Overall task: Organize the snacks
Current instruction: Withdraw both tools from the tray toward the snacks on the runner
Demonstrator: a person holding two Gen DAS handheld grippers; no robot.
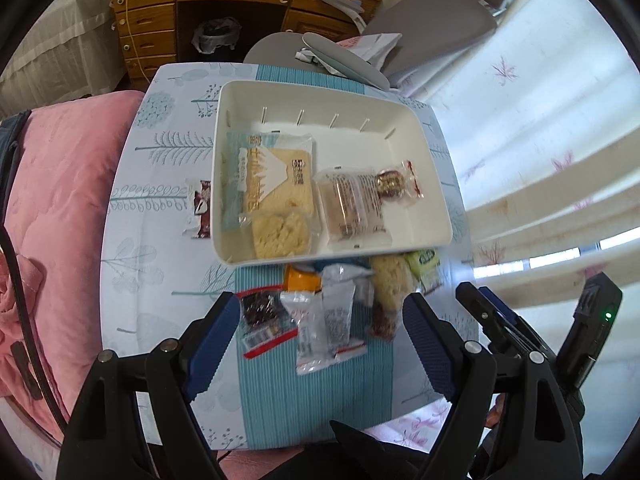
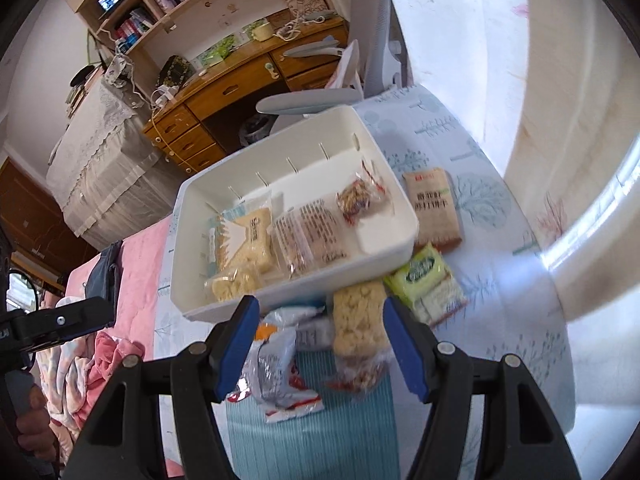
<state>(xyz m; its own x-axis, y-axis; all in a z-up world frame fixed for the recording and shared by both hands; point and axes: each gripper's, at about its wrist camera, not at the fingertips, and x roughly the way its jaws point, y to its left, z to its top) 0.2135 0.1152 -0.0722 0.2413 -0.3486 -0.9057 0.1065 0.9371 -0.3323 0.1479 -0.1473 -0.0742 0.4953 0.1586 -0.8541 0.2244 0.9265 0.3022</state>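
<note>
While the left gripper (image 1: 320, 320) hangs over the table (image 1: 132, 216) with its jaws spread wide and nothing between the pads, a heap of loose snack packets (image 1: 320, 312) lies on the cloth below it. Behind the heap stands a white tray (image 1: 424, 152), which holds 4 packets: a big yellow cake (image 1: 276, 176), a crumbly biscuit (image 1: 280, 234), a brown bar (image 1: 348, 204) and a small red sweet (image 1: 394, 182). 1 dark packet (image 1: 200, 208) lies just beside the left wall of the tray.

From the right wrist, the right gripper (image 2: 316, 344) is also released, its jaws apart over a pale rice cracker (image 2: 358, 318); the pads do not press it. A green packet (image 2: 424, 276) and a tan packet (image 2: 434, 208) lie beside the tray (image 2: 392, 200).
</note>
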